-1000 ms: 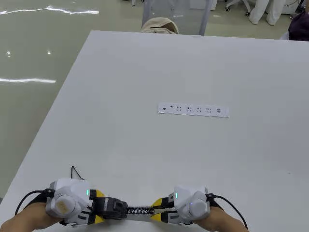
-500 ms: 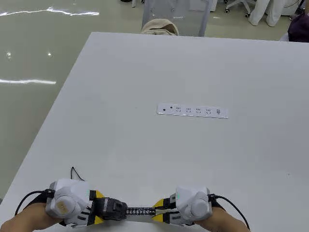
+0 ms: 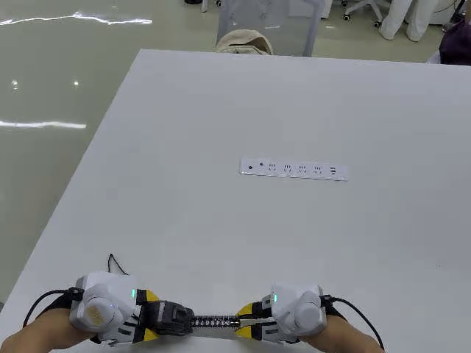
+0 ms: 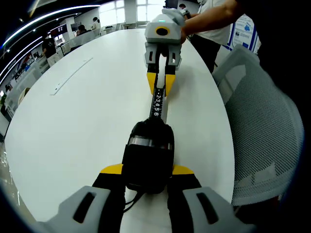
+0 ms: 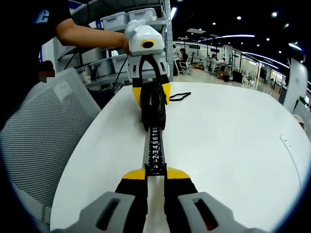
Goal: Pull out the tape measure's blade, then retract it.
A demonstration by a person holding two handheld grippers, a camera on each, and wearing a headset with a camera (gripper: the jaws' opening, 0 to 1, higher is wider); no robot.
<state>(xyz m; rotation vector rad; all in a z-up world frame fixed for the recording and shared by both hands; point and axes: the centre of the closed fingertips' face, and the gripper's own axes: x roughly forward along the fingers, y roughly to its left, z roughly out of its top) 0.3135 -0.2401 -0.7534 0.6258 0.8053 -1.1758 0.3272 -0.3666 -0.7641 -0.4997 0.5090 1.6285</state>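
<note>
A black tape measure [image 3: 169,318] rests near the table's front edge, its case [image 4: 147,156] clamped between the jaws of my left gripper [image 3: 153,321], which is shut on it. A short stretch of numbered blade [image 3: 215,321] runs from the case to the right. My right gripper [image 3: 246,322] is shut on the blade's end [image 5: 155,171]. In the right gripper view the case [image 5: 153,109] lies straight ahead with the left gripper [image 5: 151,99] behind it. The left gripper view has the blade [image 4: 158,104] leading to the right gripper [image 4: 162,81].
A white power strip [image 3: 294,168] lies flat in the middle of the white table [image 3: 294,103]. A thin black cord [image 3: 115,262] loops by the left gripper. A mesh chair [image 4: 262,121] stands close to the table's front edge. Another chair [image 3: 243,38] sits at the far end.
My right gripper has slid a little to the right, and slightly more blade shows between the two grippers. The left gripper and the case have stayed put.
</note>
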